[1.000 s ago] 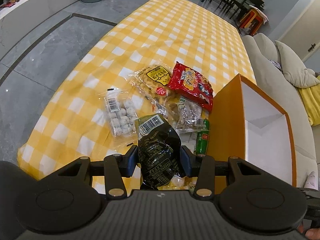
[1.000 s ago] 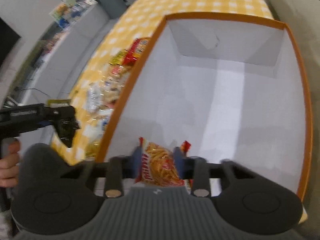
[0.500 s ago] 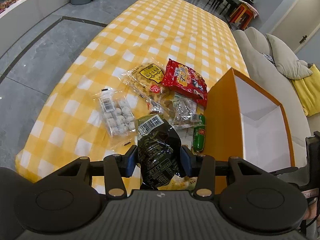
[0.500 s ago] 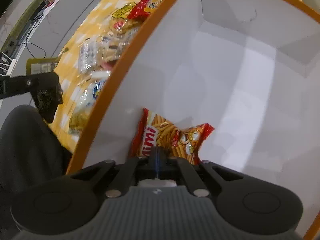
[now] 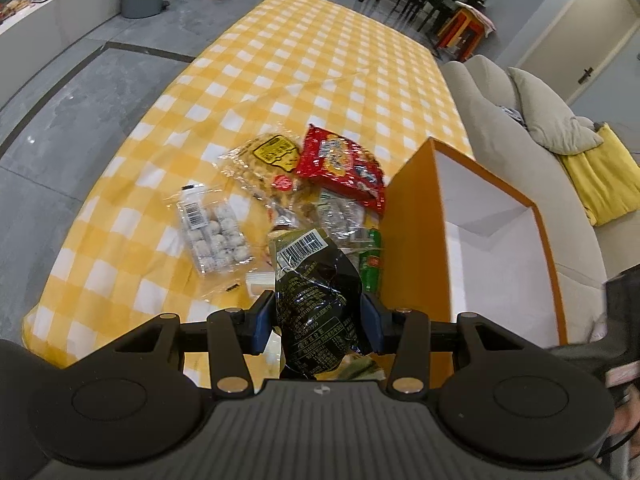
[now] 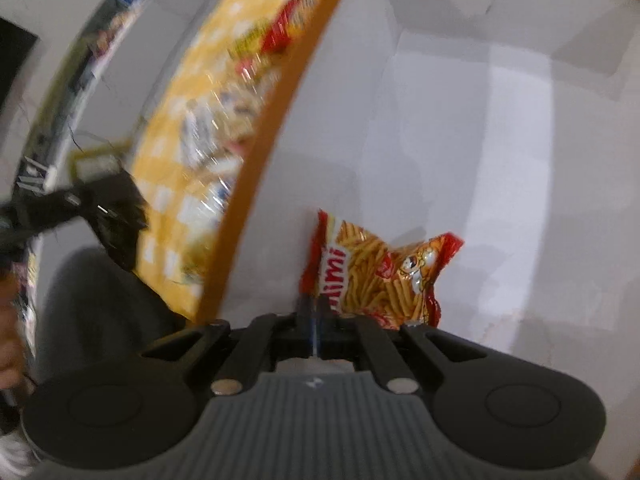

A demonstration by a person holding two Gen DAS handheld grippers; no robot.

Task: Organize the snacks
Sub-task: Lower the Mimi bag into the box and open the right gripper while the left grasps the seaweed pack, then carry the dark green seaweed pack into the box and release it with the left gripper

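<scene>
My left gripper (image 5: 318,320) is shut on a black snack bag (image 5: 316,280) with a white barcode, held above the near end of the yellow checked table (image 5: 320,60). Right of it stands an orange box (image 5: 412,240) with a white inside. My right gripper (image 6: 316,312) is inside that box (image 6: 280,120), jaws shut together with nothing seen between them. A red and yellow Mimi snack bag (image 6: 380,276) lies on the box floor against the left wall, just beyond the fingertips. The left gripper and its black bag (image 6: 116,216) show blurred outside the box.
Loose snacks lie left of the box: a red bag (image 5: 340,164), a clear bag with a yellow label (image 5: 264,164), a clear pack of white balls (image 5: 216,236), a green tube (image 5: 370,264). A beige sofa (image 5: 500,92) runs along the table's right side.
The right jaws have shut; the Mimi bag, held between them a second ago, now lies on the box floor ahead of the tips. The left gripper keeps its hold on the black bag.
</scene>
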